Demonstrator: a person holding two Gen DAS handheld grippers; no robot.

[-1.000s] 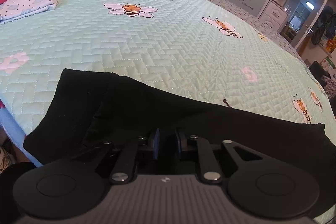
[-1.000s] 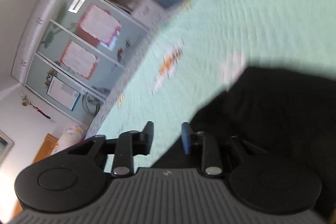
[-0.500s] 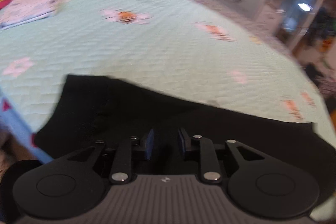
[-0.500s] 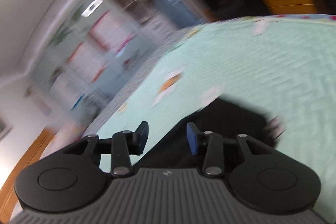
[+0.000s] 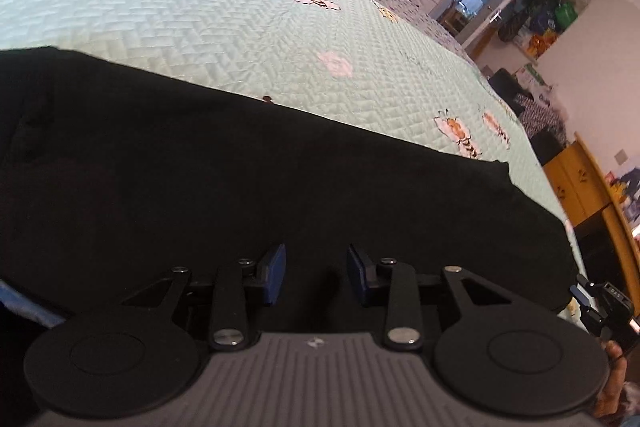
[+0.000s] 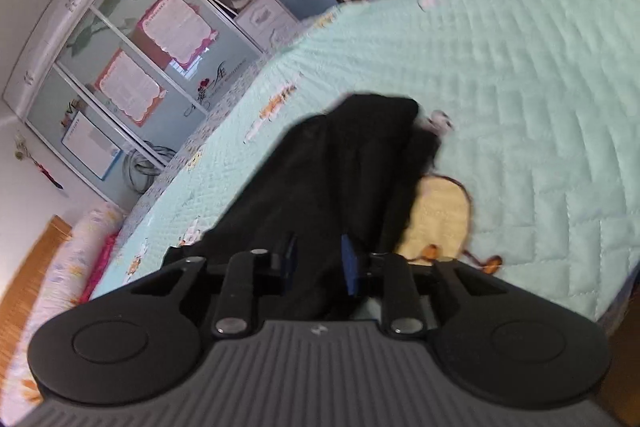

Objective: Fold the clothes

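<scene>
A black garment (image 5: 240, 167) lies flat in a long band across the near part of a mint-green quilt (image 5: 200, 7) printed with bees. My left gripper (image 5: 316, 267) hovers low over the garment's near edge. Its jaws are opening, and the blue pads (image 5: 276, 273) stand apart with nothing pinched. In the right wrist view the garment's narrow end (image 6: 340, 155) runs away from me over the quilt (image 6: 540, 87). My right gripper (image 6: 318, 259) sits over that end. Its jaws are closing with black cloth between them, but a gap still shows.
The bed's near edge (image 6: 616, 307) drops off at the lower right. A wardrobe (image 6: 160, 59) with pink-framed sheets on its doors stands beyond the bed, and a yellow wooden cabinet (image 5: 580, 183) at its right. Pillows (image 6: 76, 267) lie at the headboard. A hand (image 5: 612, 367) shows at the right edge.
My left gripper's jaws have spread wider and its view has swung right along the garment. My right gripper has travelled to the garment's end, and black cloth now lies between its slightly narrower jaws.
</scene>
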